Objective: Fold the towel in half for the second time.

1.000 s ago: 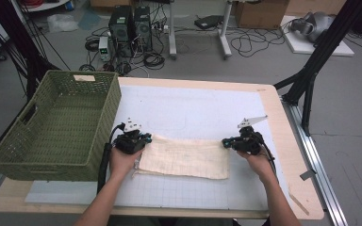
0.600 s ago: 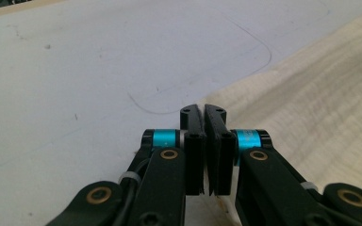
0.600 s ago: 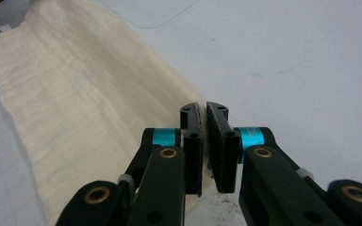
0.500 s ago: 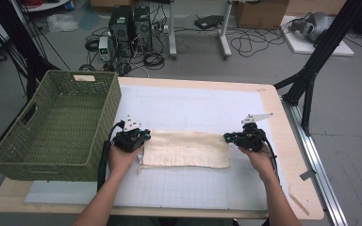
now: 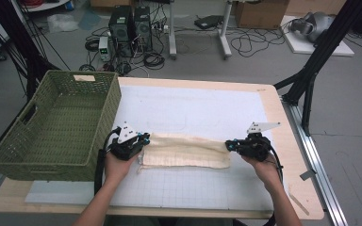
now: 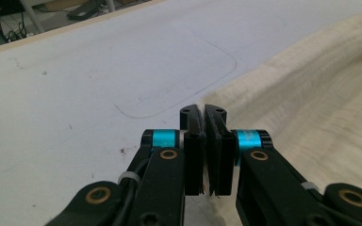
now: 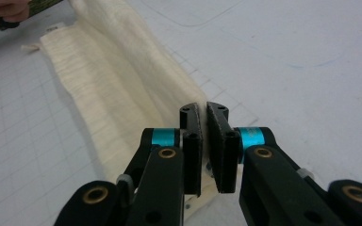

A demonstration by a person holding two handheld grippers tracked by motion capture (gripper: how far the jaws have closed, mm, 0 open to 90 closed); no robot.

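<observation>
Cloths: one, a cream cloth [image 5: 186, 151], folded into a long band lying left to right on the white mat [image 5: 193, 113].
Grippers: two. Left gripper [image 5: 145, 140] sits at the cloth's left end, right gripper [image 5: 228, 145] at its right end.
Baskets: one green woven basket [image 5: 56, 125] on the left side of the table [image 5: 290, 165], just beside the left gripper.
Writing: none that can be read. A pale tag [image 5: 84, 78] sits on the basket's far rim, too small to make out. The near part of the mat carries a printed grid.
Left gripper state: jaws pressed together on the far left edge of the cloth; in the left gripper view the cloth [image 6: 311, 103] spreads away to the right of the left gripper [image 6: 204, 113].
Right gripper state: jaws pinching the far right edge of the cloth; in the right gripper view the cloth [image 7: 118, 80] runs away from the right gripper [image 7: 203, 110] toward the other hand [image 7: 2, 14] at upper left.
Cloth against tools: stretched between the two grippers, its far edge raised in a ridge, its near edge flat on the mat.
Hands: two, one behind each gripper, forearms coming from the near edge.
</observation>
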